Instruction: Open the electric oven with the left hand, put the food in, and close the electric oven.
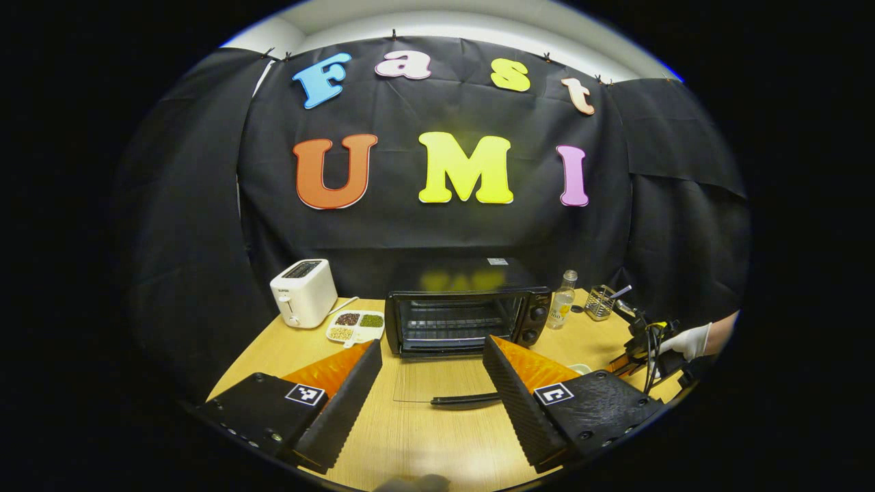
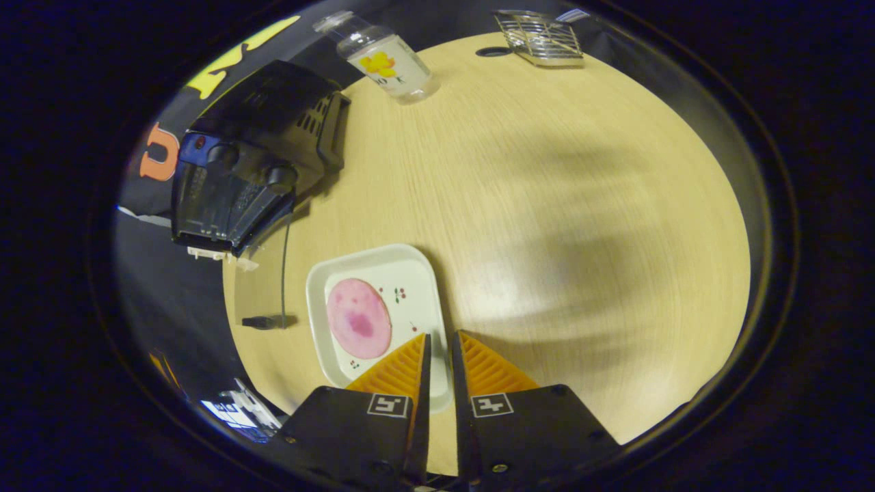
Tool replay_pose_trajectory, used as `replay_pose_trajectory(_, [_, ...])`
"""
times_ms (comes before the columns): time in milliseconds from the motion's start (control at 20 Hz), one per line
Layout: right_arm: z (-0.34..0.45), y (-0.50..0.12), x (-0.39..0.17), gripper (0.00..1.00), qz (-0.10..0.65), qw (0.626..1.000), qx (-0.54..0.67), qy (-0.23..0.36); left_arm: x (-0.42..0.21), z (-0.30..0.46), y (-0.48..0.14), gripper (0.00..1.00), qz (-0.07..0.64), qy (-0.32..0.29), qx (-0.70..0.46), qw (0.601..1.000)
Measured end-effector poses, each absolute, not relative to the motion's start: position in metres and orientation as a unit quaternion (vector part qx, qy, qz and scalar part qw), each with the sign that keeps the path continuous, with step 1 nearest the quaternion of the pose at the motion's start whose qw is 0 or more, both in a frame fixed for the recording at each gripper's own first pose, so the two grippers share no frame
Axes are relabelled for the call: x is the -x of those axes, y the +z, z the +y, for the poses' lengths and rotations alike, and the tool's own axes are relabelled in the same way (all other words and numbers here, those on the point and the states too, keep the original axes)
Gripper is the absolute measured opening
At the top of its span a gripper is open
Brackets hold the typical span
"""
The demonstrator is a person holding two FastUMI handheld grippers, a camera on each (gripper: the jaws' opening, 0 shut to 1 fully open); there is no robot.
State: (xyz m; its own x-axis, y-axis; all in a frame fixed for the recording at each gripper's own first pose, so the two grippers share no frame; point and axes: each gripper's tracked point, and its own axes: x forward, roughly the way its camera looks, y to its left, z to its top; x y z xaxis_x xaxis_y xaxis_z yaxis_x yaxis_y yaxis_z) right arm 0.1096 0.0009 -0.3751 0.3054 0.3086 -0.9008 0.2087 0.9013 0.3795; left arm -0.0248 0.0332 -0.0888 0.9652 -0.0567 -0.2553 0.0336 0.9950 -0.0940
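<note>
Now right claw (image 2: 437, 338) pinches the glossy square plate's (image 2: 321, 287) raised rim.

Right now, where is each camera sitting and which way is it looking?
Left gripper view: rides on the left gripper, low over the table, facing the electric oven with its door down; its own fingers spread wide, plus a gloved hand at the right.
Right gripper view: rides on the right gripper, looking down at the white tray holding a pink slice; its fingers pinch the tray's rim.
Both share the oven, the clear bottle and the wire basket.
</note>
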Motion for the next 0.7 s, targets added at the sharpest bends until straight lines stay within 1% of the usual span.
replay_pose_trajectory(100, [-0.005, -0.375, -0.109, 0.13, 0.59, 0.777, -0.219, 0.03, 0.025, 0.034, -0.091, 0.95, 0.132, -0.023, 0.047, 0.99])
replay_pose_trajectory(150, [-0.003, -0.376, -0.11, 0.07, 0.588, 0.776, -0.225, 0.039, 0.025, 0.034, -0.091, 0.95, 0.133, -0.024, 0.048, 0.99])
replay_pose_trajectory(200, [-0.001, -0.376, -0.108, 0.04, 0.585, 0.774, -0.238, 0.051, 0.025, 0.034, -0.091, 0.95, 0.133, -0.023, 0.046, 0.99])
replay_pose_trajectory(300, [0.002, -0.376, -0.103, 0.04, 0.579, 0.765, -0.274, 0.071, 0.024, 0.035, -0.088, 0.95, 0.13, -0.022, 0.043, 0.99])
replay_pose_trajectory(450, [-0.005, -0.365, -0.105, 0.04, 0.529, 0.78, -0.328, 0.06, 0.024, 0.037, -0.082, 0.95, 0.125, -0.021, 0.041, 0.991])
replay_pose_trajectory(600, [-0.021, -0.347, -0.1, 0.04, 0.466, 0.79, -0.397, 0.023, 0.025, 0.04, -0.079, 0.95, 0.123, -0.019, 0.038, 0.991])
replay_pose_trajectory(700, [-0.021, -0.326, -0.095, 0.04, 0.418, 0.789, -0.45, 0.013, 0.025, 0.039, -0.079, 0.95, 0.125, -0.02, 0.034, 0.991])
